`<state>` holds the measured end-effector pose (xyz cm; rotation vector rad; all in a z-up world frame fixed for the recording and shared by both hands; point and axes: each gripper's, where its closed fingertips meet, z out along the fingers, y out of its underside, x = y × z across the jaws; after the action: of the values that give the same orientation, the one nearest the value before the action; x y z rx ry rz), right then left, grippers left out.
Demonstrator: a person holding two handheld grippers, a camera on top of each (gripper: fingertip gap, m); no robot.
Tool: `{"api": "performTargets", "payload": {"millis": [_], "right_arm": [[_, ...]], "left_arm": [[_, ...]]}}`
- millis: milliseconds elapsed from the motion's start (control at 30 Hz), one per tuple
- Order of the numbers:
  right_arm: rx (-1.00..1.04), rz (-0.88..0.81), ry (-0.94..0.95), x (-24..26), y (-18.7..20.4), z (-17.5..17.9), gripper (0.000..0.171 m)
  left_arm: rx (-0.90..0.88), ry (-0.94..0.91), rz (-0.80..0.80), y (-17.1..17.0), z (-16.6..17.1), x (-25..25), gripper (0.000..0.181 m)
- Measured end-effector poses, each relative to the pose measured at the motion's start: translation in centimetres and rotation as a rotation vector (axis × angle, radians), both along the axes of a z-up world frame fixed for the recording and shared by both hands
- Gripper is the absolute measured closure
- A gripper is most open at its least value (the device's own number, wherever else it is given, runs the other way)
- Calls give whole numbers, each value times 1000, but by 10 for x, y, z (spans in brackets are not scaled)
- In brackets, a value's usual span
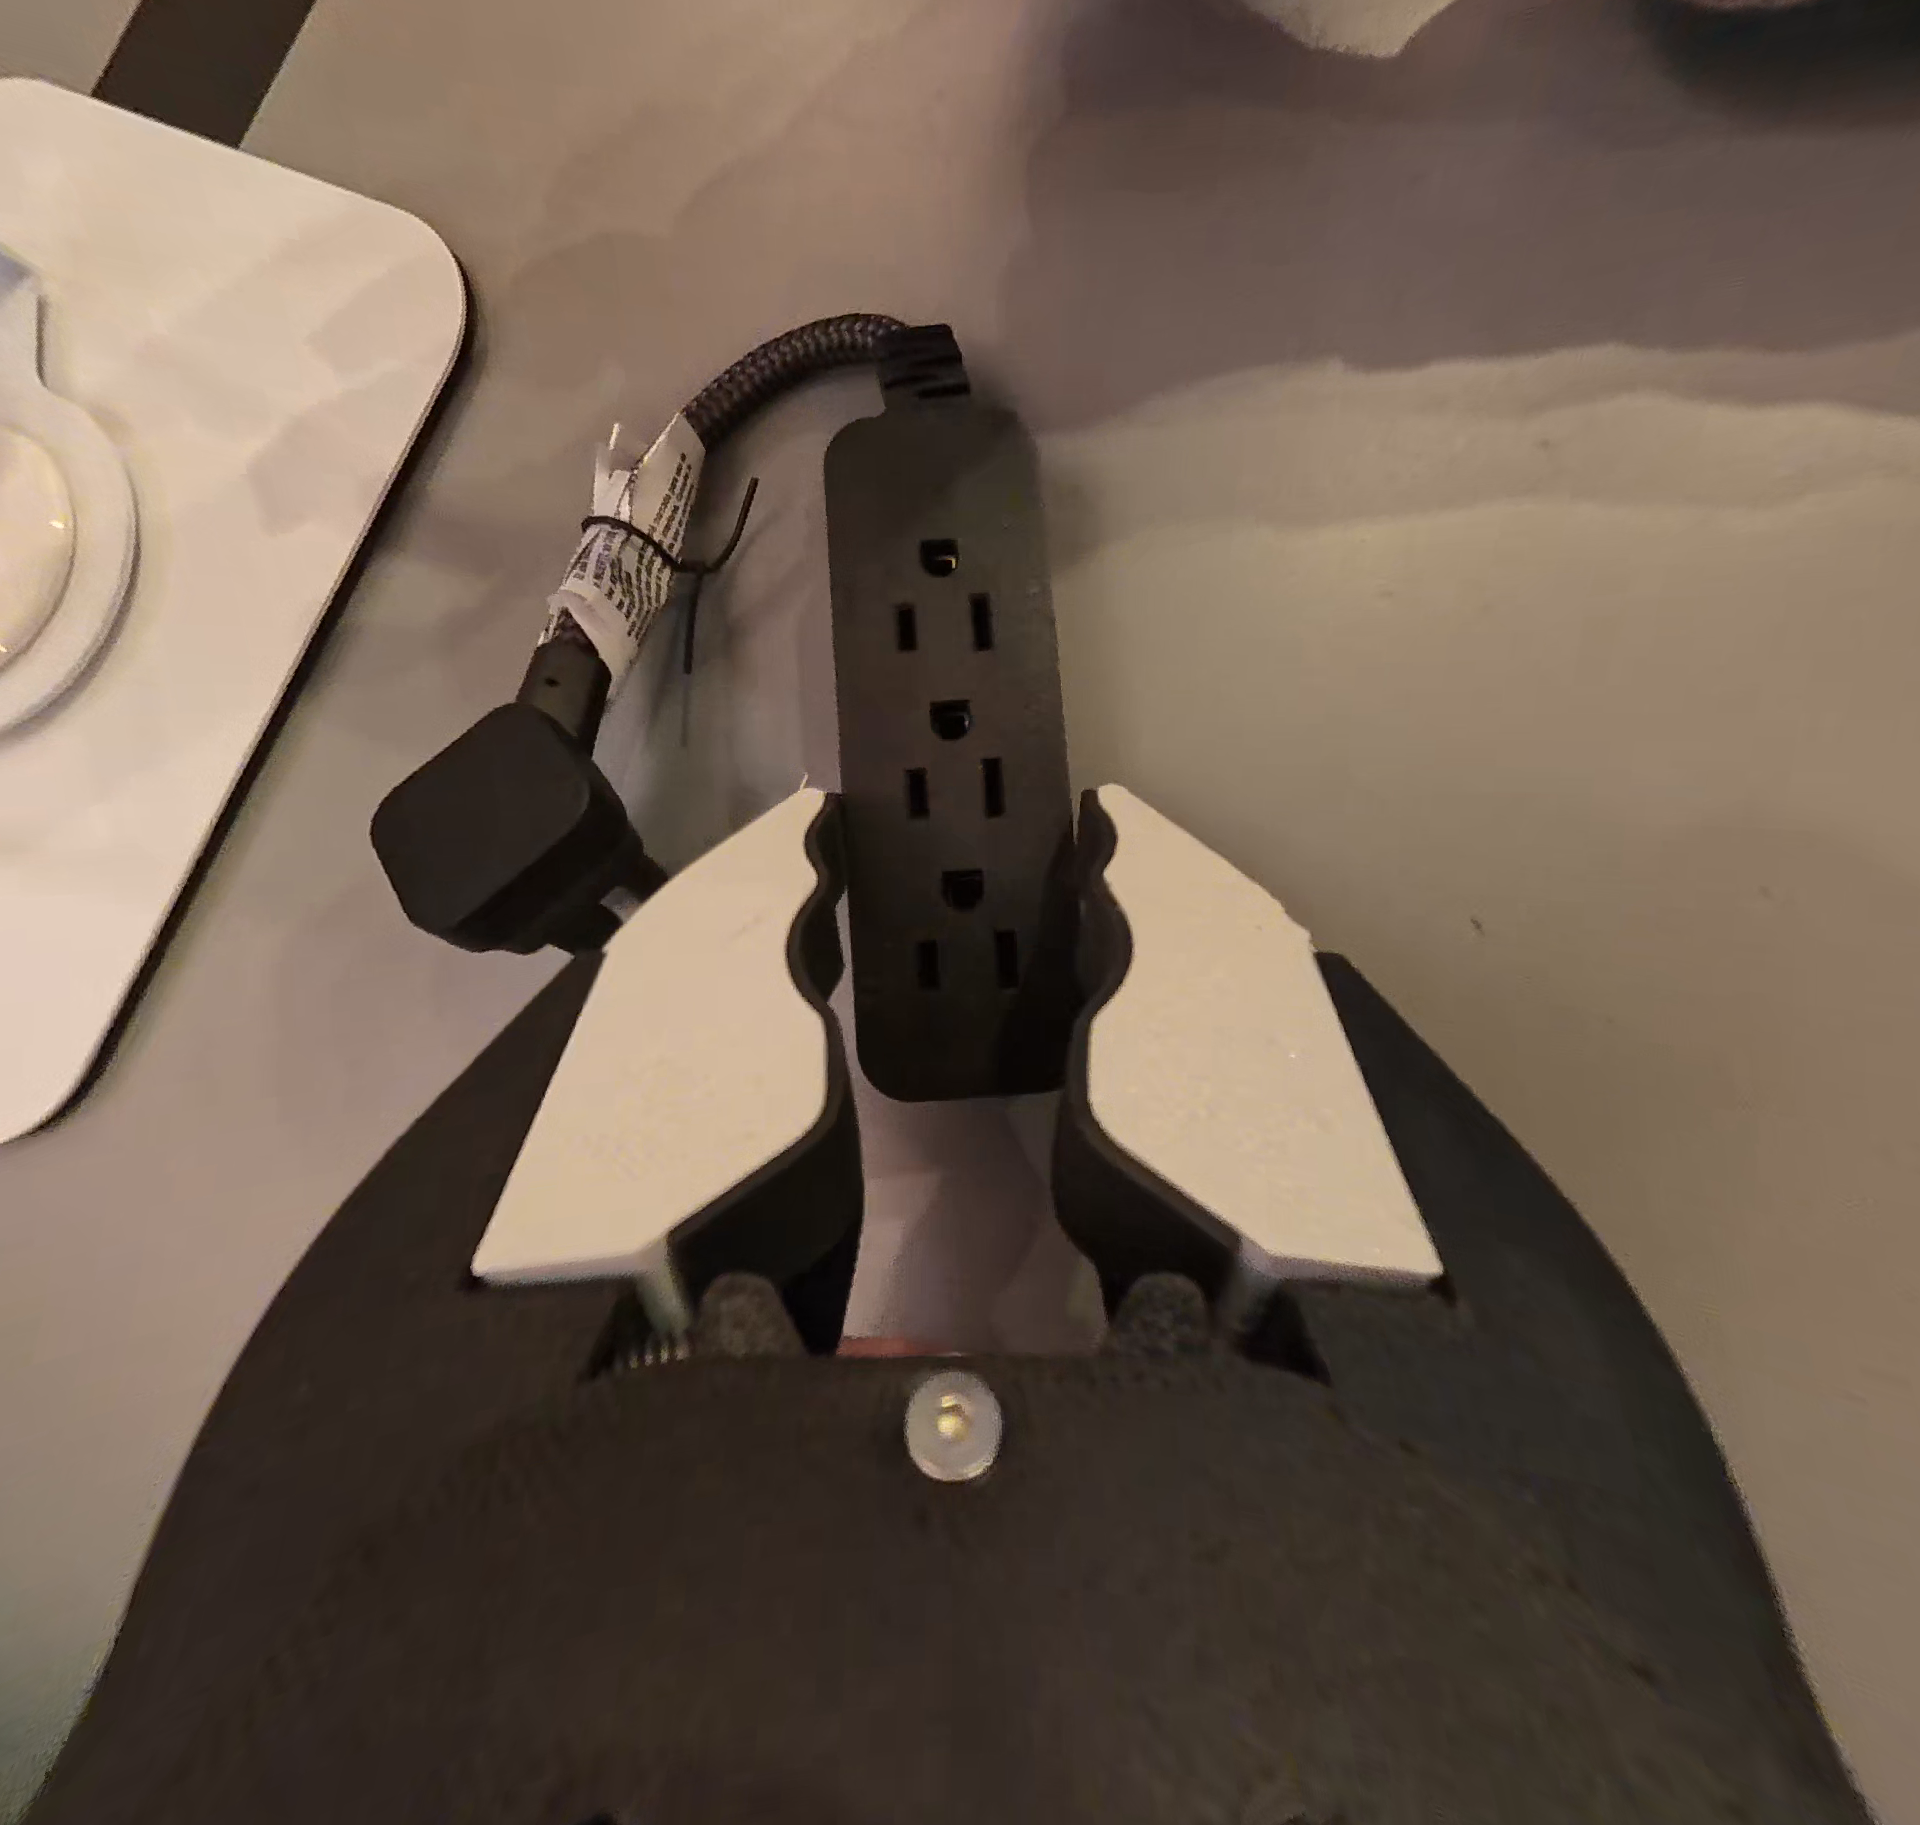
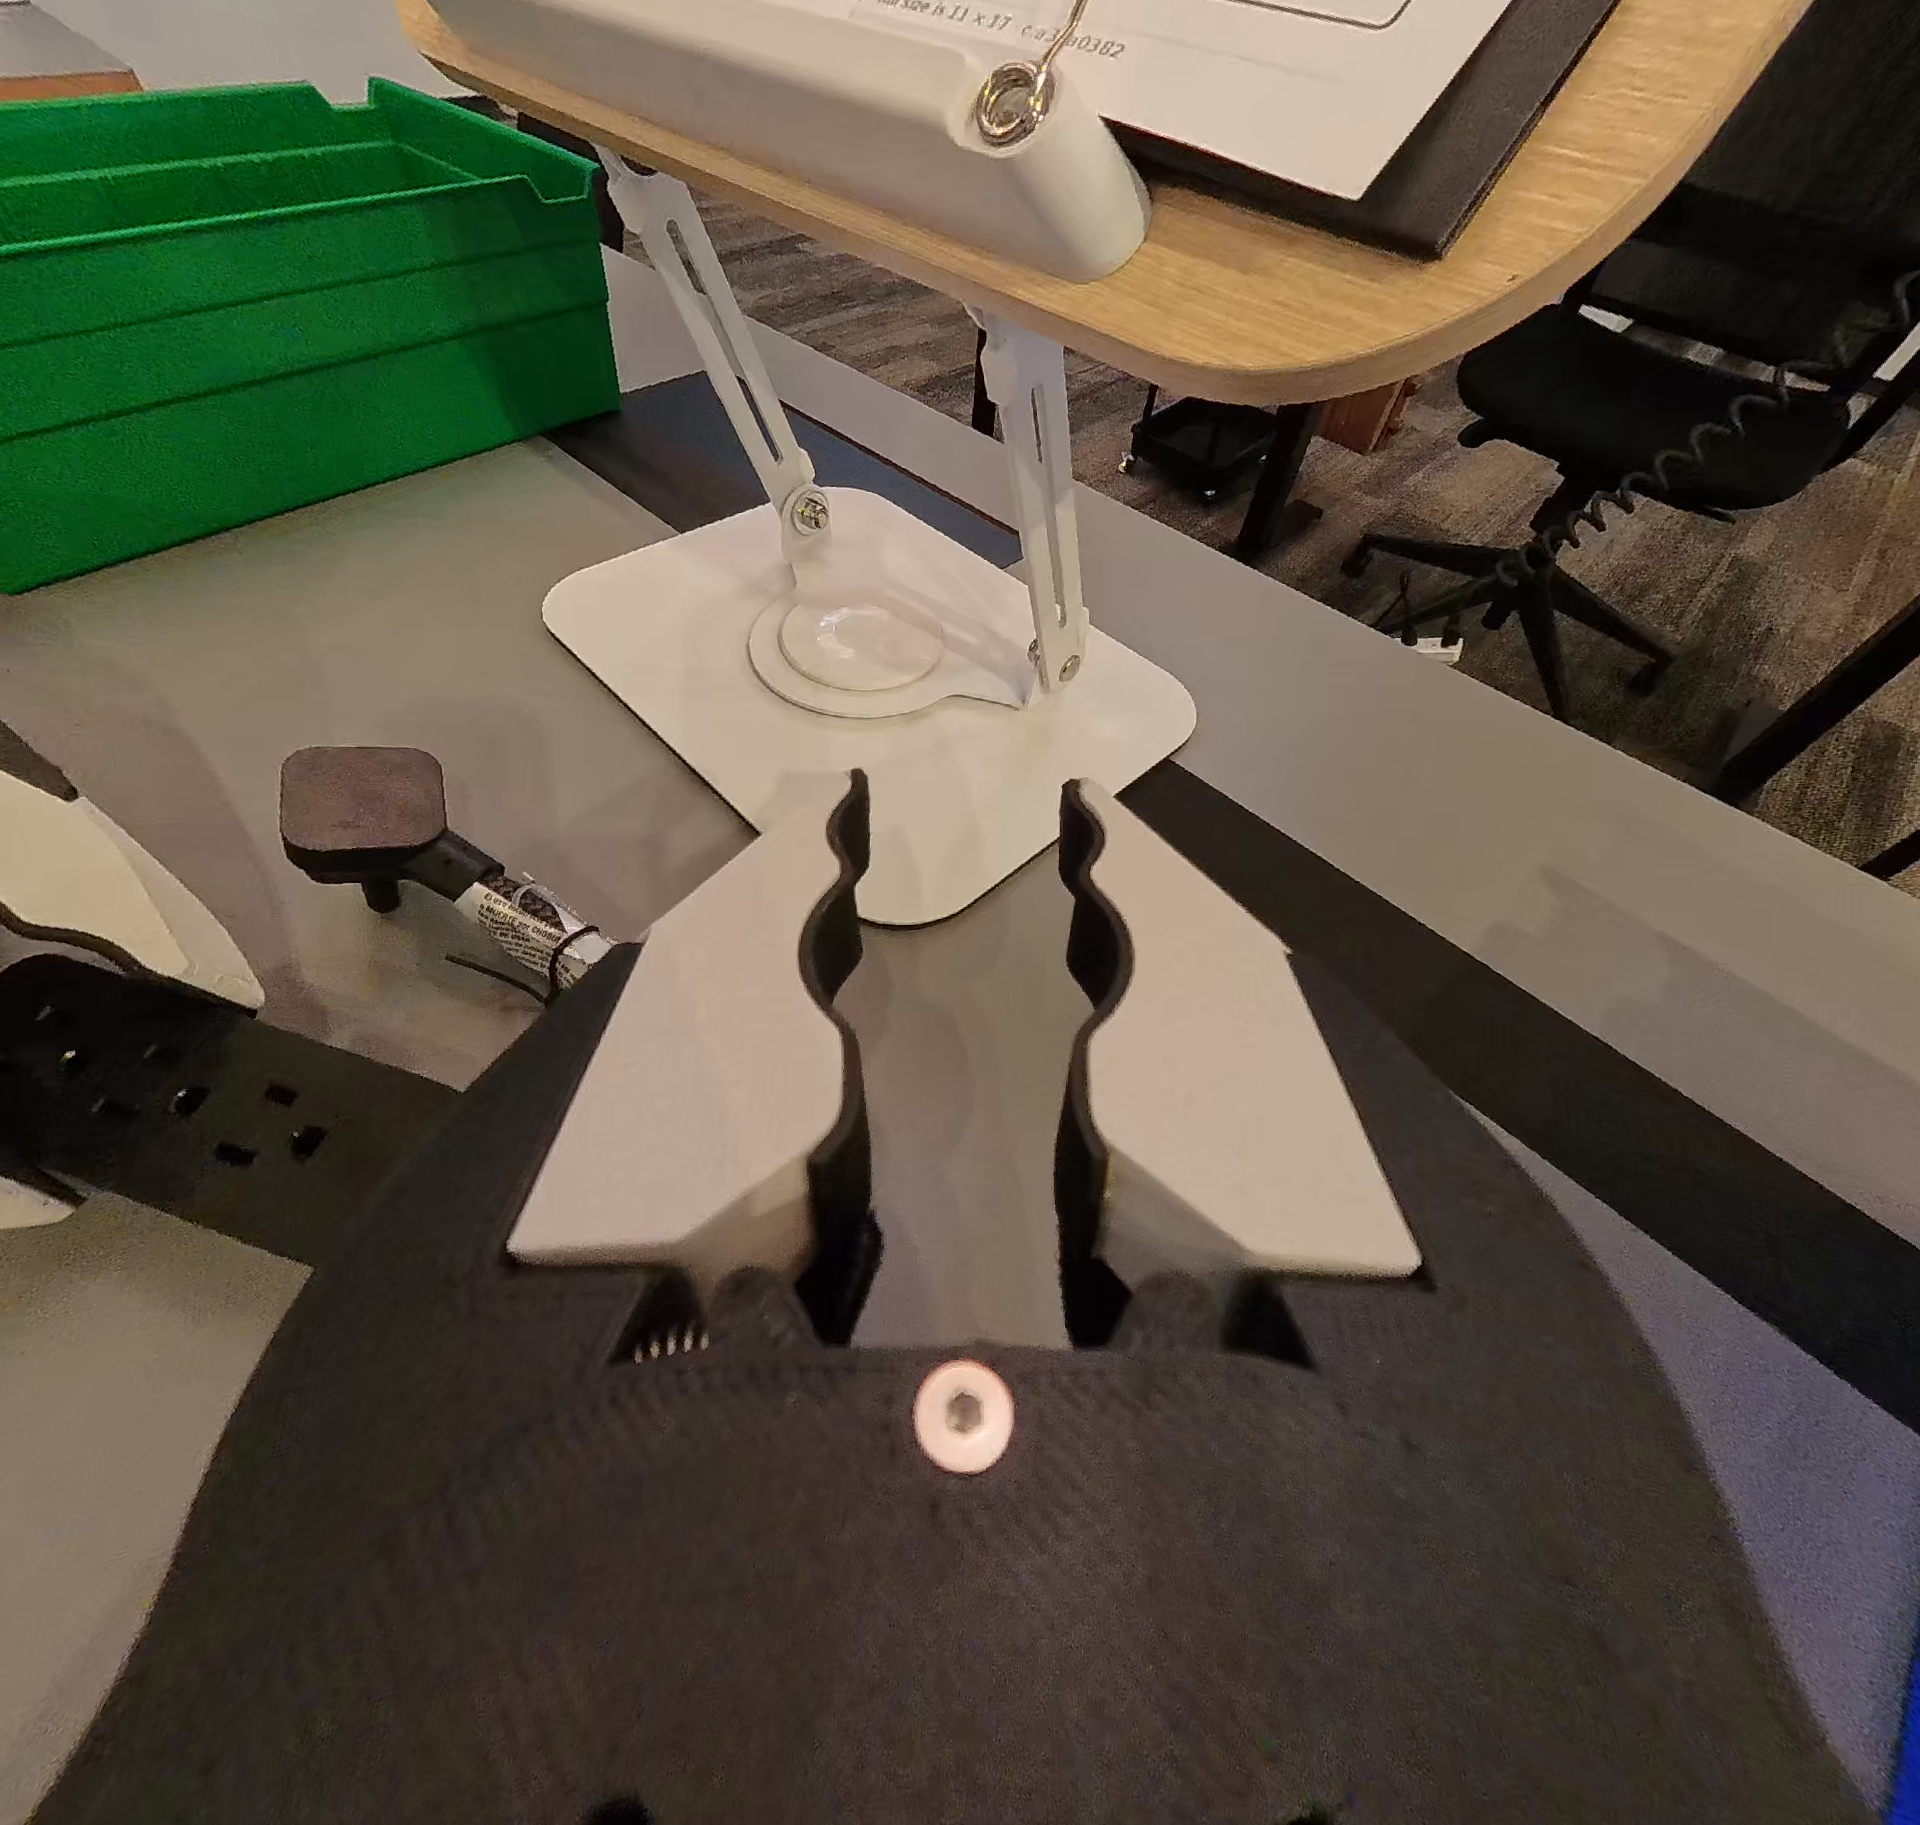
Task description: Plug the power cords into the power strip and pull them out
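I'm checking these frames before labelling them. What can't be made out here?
- Power strip: the left claw hides its near sides in the left wrist view; the right wrist view cuts it at the left edge.
- Plug: the prongs are hidden beneath its body.
- Braided cord: the paper tag covers its middle.
- Right claw: open and empty; no other cords are visible.

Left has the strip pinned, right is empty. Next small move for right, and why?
Probably swing the right hand-held gripper left and down to the black plug lying on the table: its jaws are open with nothing between them, all three outlets of the power strip are empty, and the left hand-held gripper grips it.
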<state>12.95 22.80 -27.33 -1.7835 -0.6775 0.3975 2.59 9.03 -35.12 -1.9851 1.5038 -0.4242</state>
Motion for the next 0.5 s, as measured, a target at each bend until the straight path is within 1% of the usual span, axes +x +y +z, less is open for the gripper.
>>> {"api": "performTargets", "payload": {"millis": [67,100,200,300,433,500], "right_arm": [[-1,1,0,0,0,0,136],[-1,2,1,-1,0,0,136],[-3,2,3,0,0,1,136],[-4,0,9,1,0,1,136],[-5,1,14,2,0,2,136],[-4,2,15,1,0,2,136]], "left_arm": [[-43,-15,16,-4,0,2,139],[-63,-26,19,-6,0,3,136],[-120,-11,11,-17,-3,4,110],[-89,-19,-13,-20,2,4,99],[-17,8,-54,-17,11,-4,101],[3,62,-59,-11,8,-13,109]]}}
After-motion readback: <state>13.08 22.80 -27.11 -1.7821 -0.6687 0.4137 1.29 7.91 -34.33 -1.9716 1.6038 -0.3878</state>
